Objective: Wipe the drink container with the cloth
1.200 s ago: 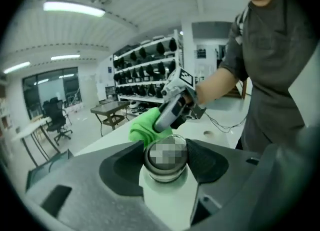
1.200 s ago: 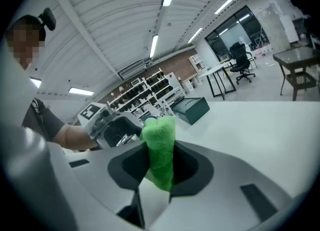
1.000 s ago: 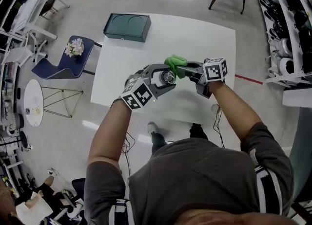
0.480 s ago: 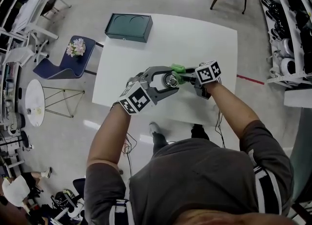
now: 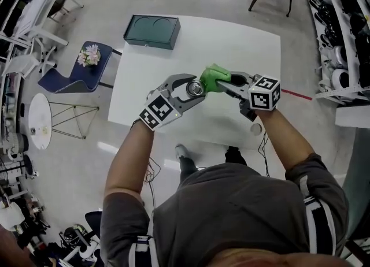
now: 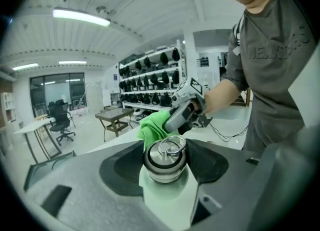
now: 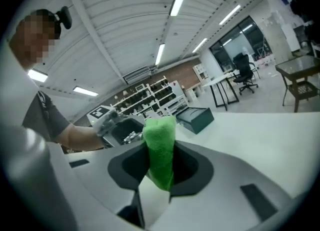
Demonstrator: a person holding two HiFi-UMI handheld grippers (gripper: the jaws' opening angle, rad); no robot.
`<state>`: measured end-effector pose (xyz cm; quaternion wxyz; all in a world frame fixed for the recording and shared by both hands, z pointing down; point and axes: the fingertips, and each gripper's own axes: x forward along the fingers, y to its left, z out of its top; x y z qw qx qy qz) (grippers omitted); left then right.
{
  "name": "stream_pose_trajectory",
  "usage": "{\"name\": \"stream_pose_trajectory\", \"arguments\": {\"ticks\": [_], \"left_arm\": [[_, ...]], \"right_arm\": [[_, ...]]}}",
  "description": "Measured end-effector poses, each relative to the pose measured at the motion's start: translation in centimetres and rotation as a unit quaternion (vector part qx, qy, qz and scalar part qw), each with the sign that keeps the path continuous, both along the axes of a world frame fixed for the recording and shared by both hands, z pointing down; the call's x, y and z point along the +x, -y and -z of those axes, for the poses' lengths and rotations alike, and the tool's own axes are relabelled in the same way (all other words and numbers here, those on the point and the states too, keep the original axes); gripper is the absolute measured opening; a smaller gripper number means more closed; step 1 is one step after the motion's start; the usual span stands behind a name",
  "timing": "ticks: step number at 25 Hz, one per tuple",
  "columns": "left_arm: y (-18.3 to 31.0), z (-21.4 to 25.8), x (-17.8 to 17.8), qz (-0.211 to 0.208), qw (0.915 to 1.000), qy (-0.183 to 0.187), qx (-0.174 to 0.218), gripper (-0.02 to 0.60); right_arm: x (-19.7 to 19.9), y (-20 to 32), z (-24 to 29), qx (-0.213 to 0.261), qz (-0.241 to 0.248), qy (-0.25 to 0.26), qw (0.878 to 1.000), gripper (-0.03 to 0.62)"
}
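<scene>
**Bottle's standing lid-up in your left gripper, cloth right beside it**

Your left gripper (image 5: 189, 91) has both jaws clamped on the drink container (image 6: 164, 161), holding it above the white table (image 5: 243, 46). Its long axis runs roughly vertical: the lid faces up and the body drops down between the jaws, tipped a bit toward that gripper's camera. It's a round brushed-steel bottle with a dark band around the cap and a metal loop lying flat on top. Your right gripper (image 5: 226, 81) is pinched shut on the bright green cloth (image 7: 160, 150), which is bunched up just beside the lid's far edge. Can't tell if it's actually touching.
</scene>
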<state>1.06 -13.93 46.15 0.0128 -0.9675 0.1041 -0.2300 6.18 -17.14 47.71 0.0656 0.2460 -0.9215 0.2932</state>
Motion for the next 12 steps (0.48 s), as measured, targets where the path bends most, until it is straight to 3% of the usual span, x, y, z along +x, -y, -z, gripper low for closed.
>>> {"name": "stream_pose_trajectory", "arguments": {"ticks": [6, 12], "left_arm": [[1.2, 1.6, 1.3, 0.036, 0.998, -0.049, -0.02, 0.249], [1.7, 2.5, 1.1, 0.05, 0.995, -0.079, -0.036, 0.248]], "right_arm": [[-1.0, -1.0, -2.2, -0.025, -0.009, 0.012, 1.0, 0.094], [-0.9, -1.6, -7.9, -0.047, -0.004, -0.074, 0.996, 0.094]]}}
